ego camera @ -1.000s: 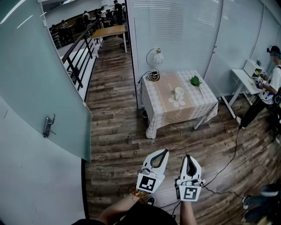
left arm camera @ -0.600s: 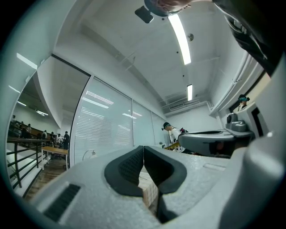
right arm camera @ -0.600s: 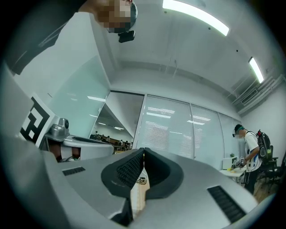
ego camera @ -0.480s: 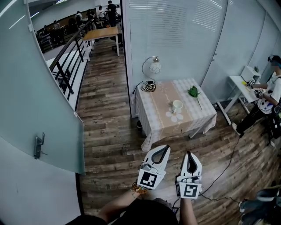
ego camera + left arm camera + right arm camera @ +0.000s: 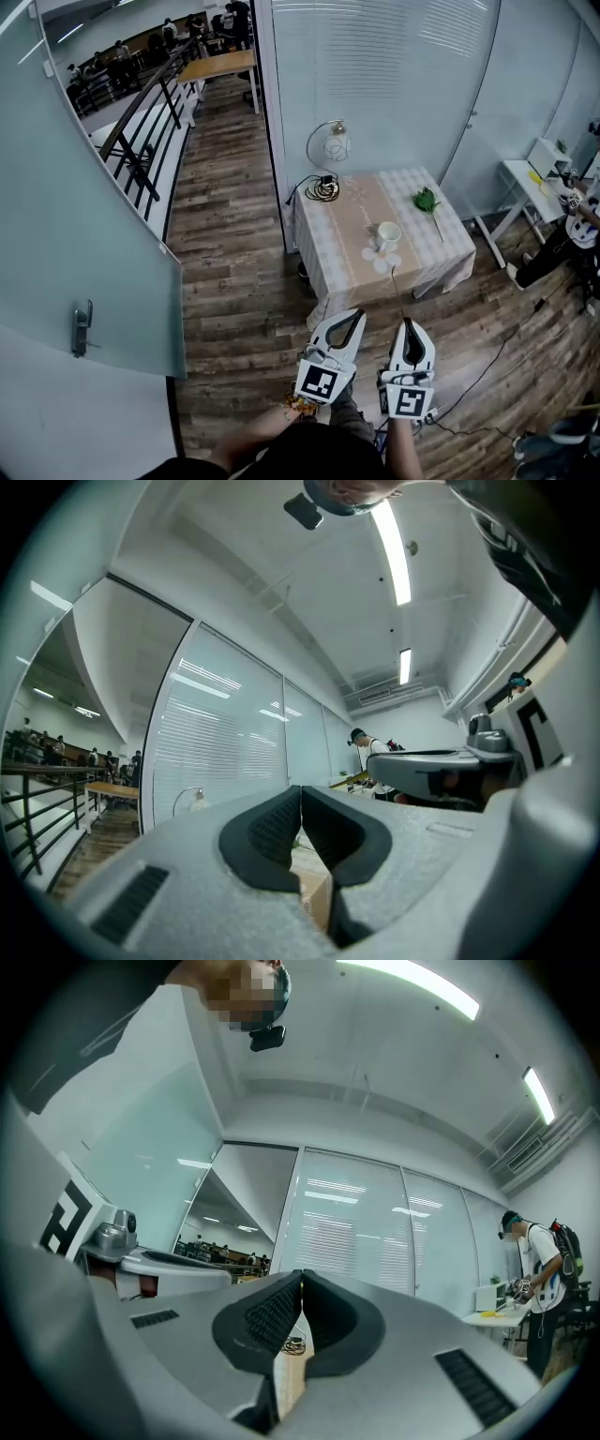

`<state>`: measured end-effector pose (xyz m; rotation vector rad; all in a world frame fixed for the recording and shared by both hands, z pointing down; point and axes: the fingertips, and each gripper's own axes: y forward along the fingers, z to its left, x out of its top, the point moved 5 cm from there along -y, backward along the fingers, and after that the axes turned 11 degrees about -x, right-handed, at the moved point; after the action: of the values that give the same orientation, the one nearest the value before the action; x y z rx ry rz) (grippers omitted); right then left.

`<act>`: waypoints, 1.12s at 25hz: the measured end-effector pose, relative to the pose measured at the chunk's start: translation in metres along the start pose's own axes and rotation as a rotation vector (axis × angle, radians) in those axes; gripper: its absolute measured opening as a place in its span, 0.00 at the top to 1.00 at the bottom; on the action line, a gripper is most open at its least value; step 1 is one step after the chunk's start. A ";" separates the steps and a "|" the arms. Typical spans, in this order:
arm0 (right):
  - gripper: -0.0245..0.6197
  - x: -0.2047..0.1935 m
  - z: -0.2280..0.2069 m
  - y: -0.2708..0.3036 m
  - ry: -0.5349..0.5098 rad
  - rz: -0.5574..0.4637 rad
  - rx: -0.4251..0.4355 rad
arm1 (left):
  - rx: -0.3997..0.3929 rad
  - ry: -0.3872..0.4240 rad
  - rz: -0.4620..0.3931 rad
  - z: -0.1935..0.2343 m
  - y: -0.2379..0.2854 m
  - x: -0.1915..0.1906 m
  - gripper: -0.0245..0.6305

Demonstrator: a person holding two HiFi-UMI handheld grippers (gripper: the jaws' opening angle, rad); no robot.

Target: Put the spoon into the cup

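We have stepped closer: the table [image 5: 330,246] lies nearer our fingertips than half a second ago. Left gripper [image 5: 350,319] and right gripper [image 5: 409,325] point forward side by side, jaws pressed together, holding nothing. The cup [image 5: 387,234] stands on the table, well beyond both tips.

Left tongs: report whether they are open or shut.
Shut. In the left gripper view, the left tongs have both dark pads meeting at their tips, with nothing held between them.
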<state>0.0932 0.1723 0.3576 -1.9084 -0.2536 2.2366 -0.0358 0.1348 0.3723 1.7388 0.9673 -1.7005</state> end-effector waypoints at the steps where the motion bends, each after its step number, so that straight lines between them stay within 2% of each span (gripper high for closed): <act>1: 0.95 -0.004 -0.003 0.010 0.001 -0.007 0.006 | 0.007 -0.001 0.004 0.006 0.007 -0.004 0.94; 11: 0.95 -0.051 -0.063 0.135 0.038 -0.016 0.057 | 0.072 0.011 0.029 0.067 0.125 -0.022 0.94; 15: 0.95 -0.065 -0.092 0.182 0.033 -0.022 0.086 | 0.087 0.044 0.044 0.086 0.171 -0.023 0.94; 21: 0.95 -0.080 -0.113 0.239 0.067 0.021 0.103 | 0.126 0.047 0.044 0.116 0.211 -0.031 0.94; 28: 0.95 -0.102 -0.121 0.290 0.007 0.015 0.084 | 0.121 0.027 0.034 0.161 0.243 -0.048 0.94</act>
<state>0.2185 -0.1337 0.3632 -1.8813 -0.1428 2.2121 0.0564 -0.1455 0.3788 1.8490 0.8577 -1.7500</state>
